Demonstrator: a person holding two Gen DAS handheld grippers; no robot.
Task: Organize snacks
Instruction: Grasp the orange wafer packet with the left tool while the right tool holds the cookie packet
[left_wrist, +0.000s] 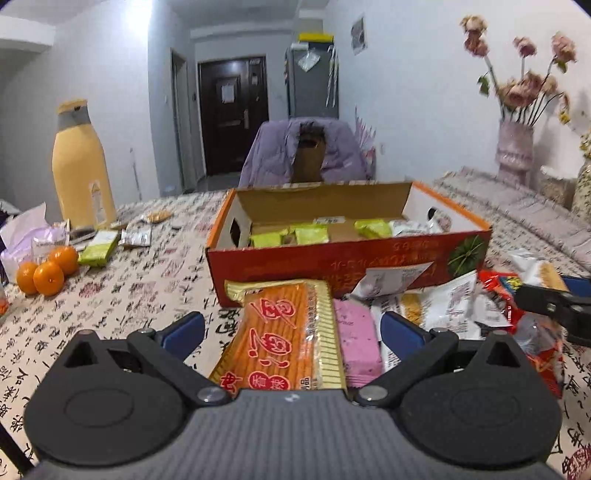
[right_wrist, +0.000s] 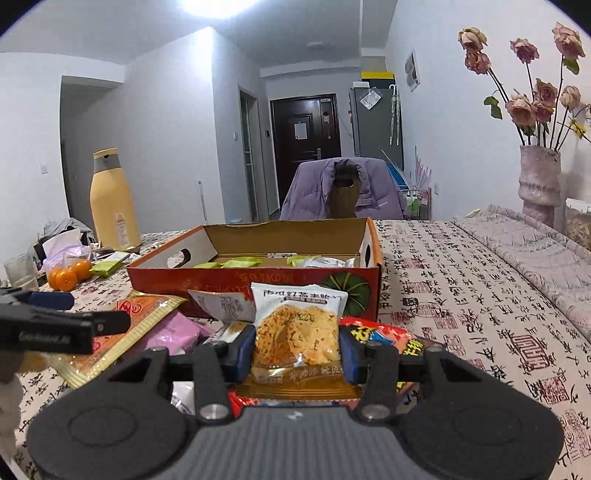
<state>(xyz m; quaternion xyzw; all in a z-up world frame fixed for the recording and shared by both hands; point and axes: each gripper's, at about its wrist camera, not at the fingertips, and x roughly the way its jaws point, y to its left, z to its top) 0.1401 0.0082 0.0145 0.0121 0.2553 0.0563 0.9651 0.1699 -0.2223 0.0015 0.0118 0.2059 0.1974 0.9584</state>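
The right gripper (right_wrist: 295, 350) has its blue fingers (right_wrist: 242, 352) pressed against both side edges of a white-topped snack packet (right_wrist: 297, 328) with orange crisps printed on it, holding it upright between them. Just behind the packet lies a red snack bag (right_wrist: 384, 334), and to the left of the fingers a pink packet (right_wrist: 177, 332) rests in a loose pile on the table.

The left gripper (left_wrist: 291, 326) has its blue fingers (left_wrist: 184, 328) spread wide. Between them, touching neither finger, lies an orange and gold biscuit pack (left_wrist: 284, 332) with red characters. A pink packet (left_wrist: 358, 332) sits just beside it, near the right-hand finger, with white wrappers (left_wrist: 454, 299) beyond.

Straight ahead of both grippers stands an open red cardboard box (left_wrist: 332, 262), its near wall just behind the pile. Inside it lie several green packets (left_wrist: 312, 234) and a silvery one.

Farther left of the fingers, on the calligraphy-print tablecloth (left_wrist: 147, 295), are three oranges (left_wrist: 48, 273), another green packet (left_wrist: 98, 249) and a tall yellow bottle (left_wrist: 81, 166). To the far right stands a pink vase of dried roses (right_wrist: 539, 184). Beyond the box, a chair draped with a purple jacket (right_wrist: 343, 192) faces the table.
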